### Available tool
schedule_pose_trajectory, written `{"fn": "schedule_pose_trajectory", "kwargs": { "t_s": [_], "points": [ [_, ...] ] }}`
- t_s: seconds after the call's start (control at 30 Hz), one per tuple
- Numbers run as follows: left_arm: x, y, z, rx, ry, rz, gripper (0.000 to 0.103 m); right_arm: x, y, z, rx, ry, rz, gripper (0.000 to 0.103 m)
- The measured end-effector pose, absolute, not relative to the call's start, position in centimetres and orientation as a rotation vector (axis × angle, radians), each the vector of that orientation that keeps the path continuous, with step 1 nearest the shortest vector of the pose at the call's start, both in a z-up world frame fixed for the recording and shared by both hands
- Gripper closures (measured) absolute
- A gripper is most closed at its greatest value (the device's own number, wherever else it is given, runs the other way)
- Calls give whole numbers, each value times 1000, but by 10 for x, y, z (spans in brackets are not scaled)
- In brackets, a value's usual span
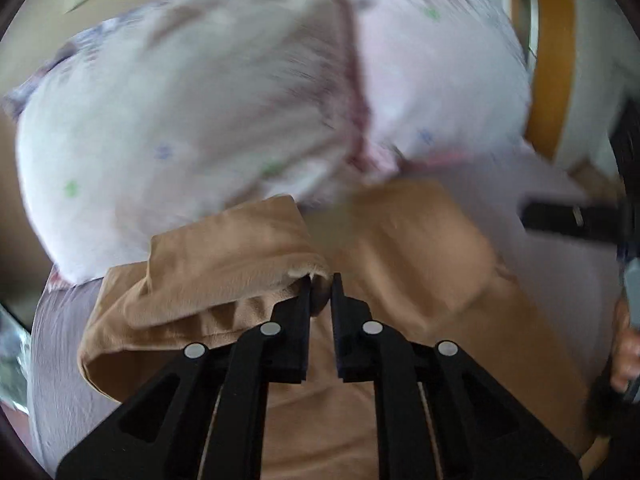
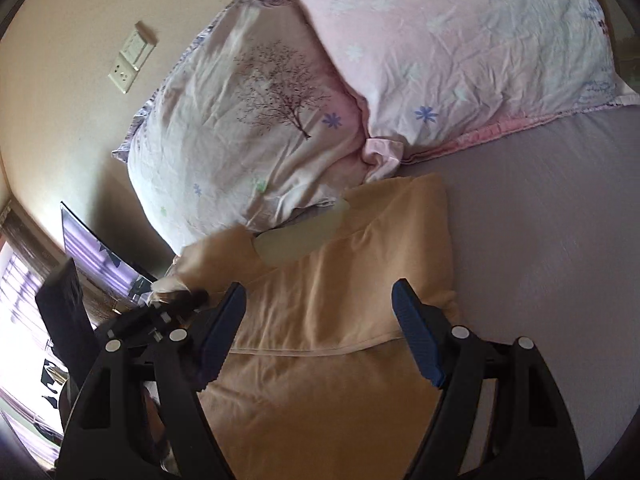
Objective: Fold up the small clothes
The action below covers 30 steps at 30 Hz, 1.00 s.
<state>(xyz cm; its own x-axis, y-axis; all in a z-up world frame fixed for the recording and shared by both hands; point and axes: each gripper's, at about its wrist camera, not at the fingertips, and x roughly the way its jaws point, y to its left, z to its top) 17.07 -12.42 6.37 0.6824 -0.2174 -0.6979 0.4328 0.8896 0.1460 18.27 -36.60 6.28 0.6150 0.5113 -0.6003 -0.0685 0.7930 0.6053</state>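
Tan garment [image 2: 320, 320] lay on the grey-lilac bedsheet [image 2: 540, 240], its far end against the white tree-print pillow [image 2: 248, 120], pink pillow [image 2: 460, 40] beside that. Left gripper [image 1: 321, 280] was nearly closed, pinching a raised fold of the tan cloth near its corner. Right gripper [image 2: 318, 296] stood wide open above the garment, holding nothing. Left view blurred, so the depth of the pinch is unclear.

Risks, as judged: a shallow pinch could let the fold slip free mid-carry; lifted cloth might drag on the pillow and bunch; with the right side unpinned, the whole piece could slide and crease unevenly
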Motion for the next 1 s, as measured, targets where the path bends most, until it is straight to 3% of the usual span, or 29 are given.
{"fn": "schedule_pose_trajectory", "kwargs": {
  "t_s": [0.1, 0.17, 0.23, 0.27, 0.4, 0.47, 0.63, 0.87, 0.9, 1.0],
  "points": [
    [137, -151, 31, 441, 767, -430, 91, 190, -378, 48, 605, 893, 333, 29],
    [118, -131, 28, 440, 760, -412, 77, 196, -380, 40, 595, 921, 328, 44],
    [110, -100, 32, 418, 755, -367, 65, 206, -374, 28, 595, 965, 335, 53],
    [107, -84, 33, 410, 757, -328, 64, 210, -369, 24, 596, 983, 349, 57],
    [105, -24, 33, 370, 806, -200, 62, 226, -325, 9, 558, 1062, 429, 60],
    [101, -3, 30, 331, 832, -160, 56, 231, -307, 6, 532, 1088, 443, 61],
    [89, 25, 22, 245, 869, -126, 51, 197, -231, 53, 167, 887, 562, 61],
    [88, 30, 6, 203, 909, -149, 45, 195, -148, 31, -145, 938, 566, 63],
    [89, 29, 3, 205, 915, -150, 45, 200, -149, 24, -154, 941, 541, 94],
    [87, 28, -1, 201, 920, -147, 43, 209, -180, 31, -7, 904, 479, 98]
  ]
}}
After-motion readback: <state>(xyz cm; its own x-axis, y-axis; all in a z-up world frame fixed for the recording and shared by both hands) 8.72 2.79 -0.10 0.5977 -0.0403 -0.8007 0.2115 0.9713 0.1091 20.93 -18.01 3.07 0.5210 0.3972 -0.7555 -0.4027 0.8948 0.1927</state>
